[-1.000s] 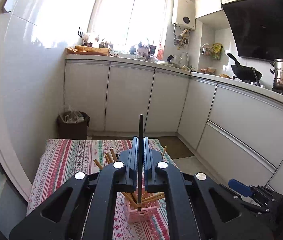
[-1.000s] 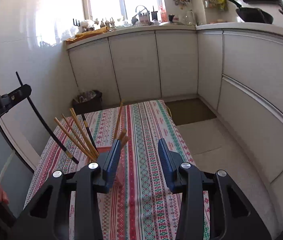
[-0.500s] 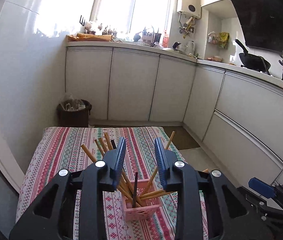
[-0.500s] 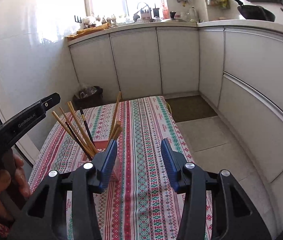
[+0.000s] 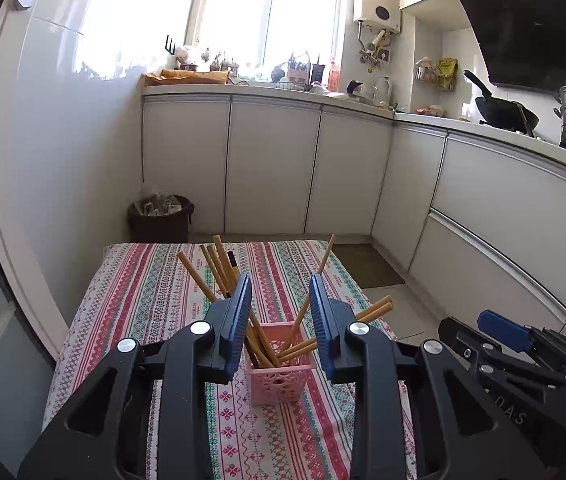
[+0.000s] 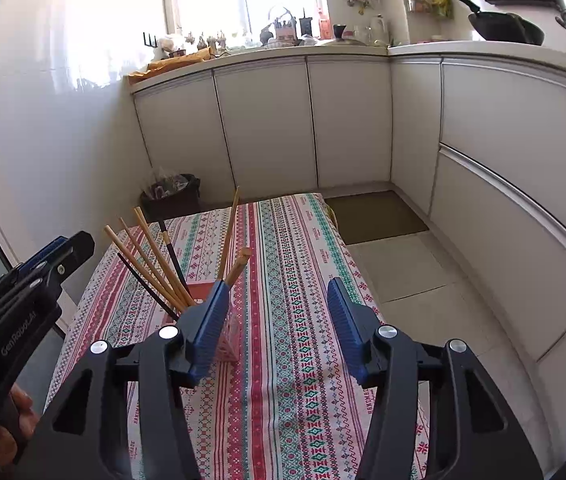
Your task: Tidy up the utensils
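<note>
- Left claw (image 5: 280,312): the jaws now stand wide apart and hold nothing. One second ago they were closed on a single dark chopstick held upright; half a second ago they had parted and the stick stood in the holder.
- Pink holder (image 5: 279,376): it stands on the striped desk (image 5: 143,304), in the lower centre of the left wrist view, framed between the two left fingers.
- Dark chopstick (image 6: 145,286): in the right wrist view it leans up and to the left out of the holder, among the wooden chopsticks (image 6: 151,264). The transfer of this item appears complete.
- Wooden chopsticks: most fan toward the upper left; a few lean toward the right side of the holder.
- Right claw (image 6: 275,316): the jaws stand wide apart and empty, as in both earlier views. The holder sits just behind its left finger, lower centre-left of the frame.
- Task status: no loose utensil is visible on the desk in either view. Judgement: the task is at or near its end.
</note>
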Available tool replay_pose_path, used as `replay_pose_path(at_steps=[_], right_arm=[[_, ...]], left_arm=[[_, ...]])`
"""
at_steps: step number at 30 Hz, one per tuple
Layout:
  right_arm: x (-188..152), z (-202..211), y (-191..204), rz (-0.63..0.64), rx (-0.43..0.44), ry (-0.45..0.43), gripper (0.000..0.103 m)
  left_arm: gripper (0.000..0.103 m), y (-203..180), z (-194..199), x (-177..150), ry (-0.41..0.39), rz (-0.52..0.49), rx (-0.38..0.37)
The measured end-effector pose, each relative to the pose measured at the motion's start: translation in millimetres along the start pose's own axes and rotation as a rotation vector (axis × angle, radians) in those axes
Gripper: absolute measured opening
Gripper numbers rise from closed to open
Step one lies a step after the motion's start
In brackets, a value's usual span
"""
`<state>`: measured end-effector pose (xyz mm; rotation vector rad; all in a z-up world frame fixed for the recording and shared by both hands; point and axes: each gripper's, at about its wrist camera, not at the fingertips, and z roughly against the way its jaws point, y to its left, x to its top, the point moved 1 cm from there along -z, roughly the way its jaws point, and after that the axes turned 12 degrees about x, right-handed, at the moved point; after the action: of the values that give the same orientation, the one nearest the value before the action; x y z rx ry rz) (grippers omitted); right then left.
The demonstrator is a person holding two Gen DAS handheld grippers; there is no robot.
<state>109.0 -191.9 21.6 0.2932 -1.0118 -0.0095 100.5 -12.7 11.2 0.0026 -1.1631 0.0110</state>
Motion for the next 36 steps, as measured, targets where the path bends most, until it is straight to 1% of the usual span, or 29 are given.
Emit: replay_pose_path(at_steps=[1, 2, 3, 4, 5, 7, 9, 10, 12, 16, 20, 26, 28, 30, 33, 36], right_arm=[[0, 1, 0, 0.0, 0.0, -0.002, 0.053], [-1, 2, 1, -0.001, 0.0, -0.005, 0.056], [0, 3, 2, -0.003, 0.001, -0.007, 0.06], [-1, 4, 2, -0.006, 0.002, -0.01, 0.063], [-1, 6, 3, -0.008, 0.002, -0.013, 0.066], [-3, 9, 5, -0.007, 0.001, -0.014, 0.069], [-6, 11, 7, -0.008, 0.004, -0.012, 0.076], [-7, 13, 7, -0.012, 0.007, -0.011, 0.077], [-12, 17, 7, -0.023, 0.005, -0.01, 0.079], [-18, 26, 5, -0.044, -0.011, -0.016, 0.082], [-24, 37, -1, -0.056, -0.042, -0.027, 0.082], [-36, 55, -10, -0.07, -0.078, -0.021, 0.083], [-40, 63, -10, -0.068, -0.094, -0.018, 0.086], [-46, 73, -10, -0.061, -0.118, -0.014, 0.089], [-56, 89, -9, -0.054, -0.151, -0.022, 0.091], [-67, 104, -6, -0.054, -0.166, -0.025, 0.092]], left_arm=[[0.031, 1, 2, -1, 0.0, 0.0, 0.004], [0.033, 2, 5, -2, 0.001, 0.0, 0.01], [0.037, 3, 6, -2, 0.002, 0.002, 0.015], [0.042, 4, 9, -3, 0.004, 0.005, 0.017], [0.044, 6, 11, -5, 0.007, 0.007, 0.019], [0.06, 8, 15, -9, 0.009, 0.009, 0.029], [0.067, 9, 21, -12, 0.005, 0.008, 0.036], [0.072, 9, 24, -14, 0.004, 0.005, 0.044], [0.076, 11, 31, -16, -0.004, 0.009, 0.057], [0.078, 18, 45, -21, -0.008, 0.027, 0.072], [0.079, 23, 59, -26, -0.02, 0.035, 0.098], [0.08, 25, 78, -39, -0.013, 0.035, 0.116], [0.09, 26, 86, -43, -0.012, 0.035, 0.13], [0.096, 28, 98, -48, -0.025, 0.046, 0.155], [0.096, 25, 114, -57, -0.03, 0.03, 0.203], [0.096, 21, 133, -67, -0.041, 0.013, 0.236]])
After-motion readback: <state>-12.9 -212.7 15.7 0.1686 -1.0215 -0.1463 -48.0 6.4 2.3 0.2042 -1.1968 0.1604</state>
